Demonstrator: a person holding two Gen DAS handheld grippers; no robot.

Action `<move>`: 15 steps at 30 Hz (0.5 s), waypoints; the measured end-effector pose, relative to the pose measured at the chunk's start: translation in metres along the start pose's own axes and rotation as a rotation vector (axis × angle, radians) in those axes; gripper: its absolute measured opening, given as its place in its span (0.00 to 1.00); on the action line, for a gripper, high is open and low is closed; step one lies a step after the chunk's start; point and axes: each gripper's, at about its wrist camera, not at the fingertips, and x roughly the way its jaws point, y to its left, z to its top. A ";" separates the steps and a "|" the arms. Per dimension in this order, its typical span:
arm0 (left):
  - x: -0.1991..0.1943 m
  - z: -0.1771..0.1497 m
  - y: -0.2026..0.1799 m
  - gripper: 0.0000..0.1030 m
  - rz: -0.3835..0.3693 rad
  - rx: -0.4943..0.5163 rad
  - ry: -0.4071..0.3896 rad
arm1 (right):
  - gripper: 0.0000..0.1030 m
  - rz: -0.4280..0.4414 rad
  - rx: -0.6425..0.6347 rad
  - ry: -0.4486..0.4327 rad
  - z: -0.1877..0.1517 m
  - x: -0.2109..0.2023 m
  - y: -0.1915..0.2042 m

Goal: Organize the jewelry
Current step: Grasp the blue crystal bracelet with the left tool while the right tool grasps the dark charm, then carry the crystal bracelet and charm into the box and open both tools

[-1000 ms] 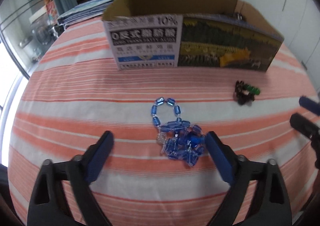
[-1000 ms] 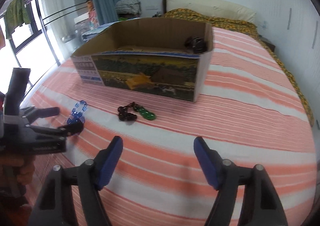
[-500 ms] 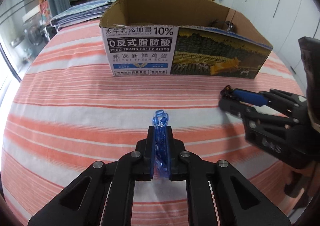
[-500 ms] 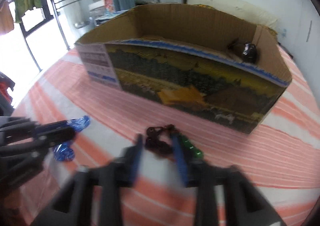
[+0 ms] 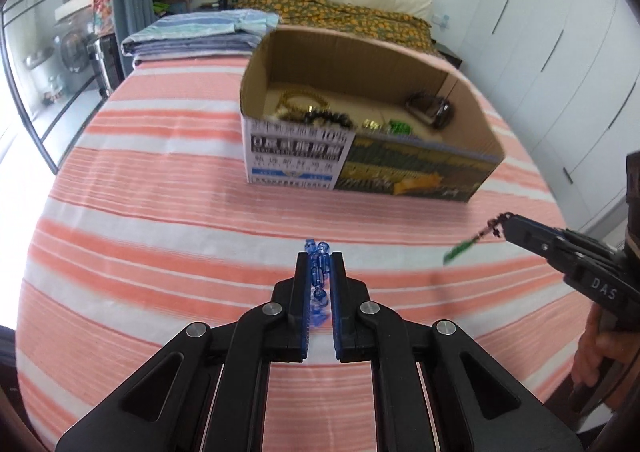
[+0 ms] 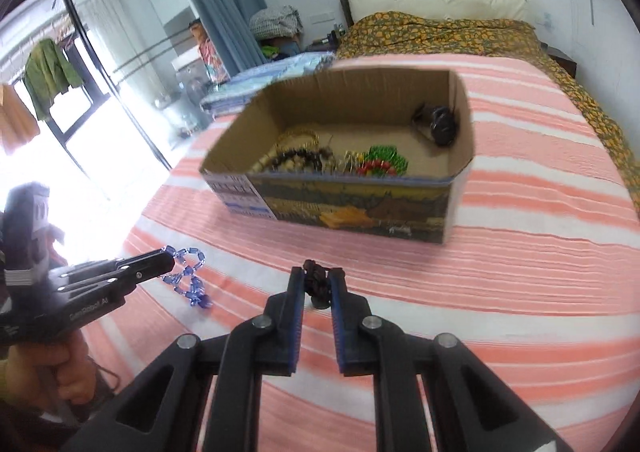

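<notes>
Left gripper: jaws pressed together on the blue beads; a few beads stick out past the fingertips, and part of the string lies between the pads.
Blue beads, right wrist view: string hangs from the left gripper's tip in a loop, clear above the bedspread.
Right gripper: jaws pinching the dark bracelet; a knotted dark clump shows between the blue pads.
Dark bracelet, left wrist view: it dangles from the right gripper's tip with a green piece at the low end, blurred, off the bedspread.
Box: open cardboard carton on the striped bedspread, beyond both grippers, well apart from them.
Box contents: yellow-brown beads and dark beads at the left end; green and red beads near the front wall at the middle; a dark object in the far right corner, kind unclear.
Hands: one hand grips the left gripper's handle at the left edge of the right wrist view; fingers of the other hand hold the right gripper's handle at the right edge of the left wrist view.
Surroundings: folded blue cloths behind the box; a pillow and patterned blanket at the bed's head.
</notes>
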 end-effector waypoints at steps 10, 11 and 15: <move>-0.035 0.086 -0.018 0.06 -0.071 0.044 -0.051 | 0.12 0.010 -0.042 -0.105 0.091 -0.043 0.001; -0.036 0.098 -0.021 0.06 -0.083 0.050 -0.057 | 0.12 0.010 -0.050 -0.108 0.099 -0.042 0.001; -0.023 0.136 -0.034 0.06 -0.092 0.083 -0.069 | 0.12 0.007 -0.058 -0.073 0.137 -0.022 -0.004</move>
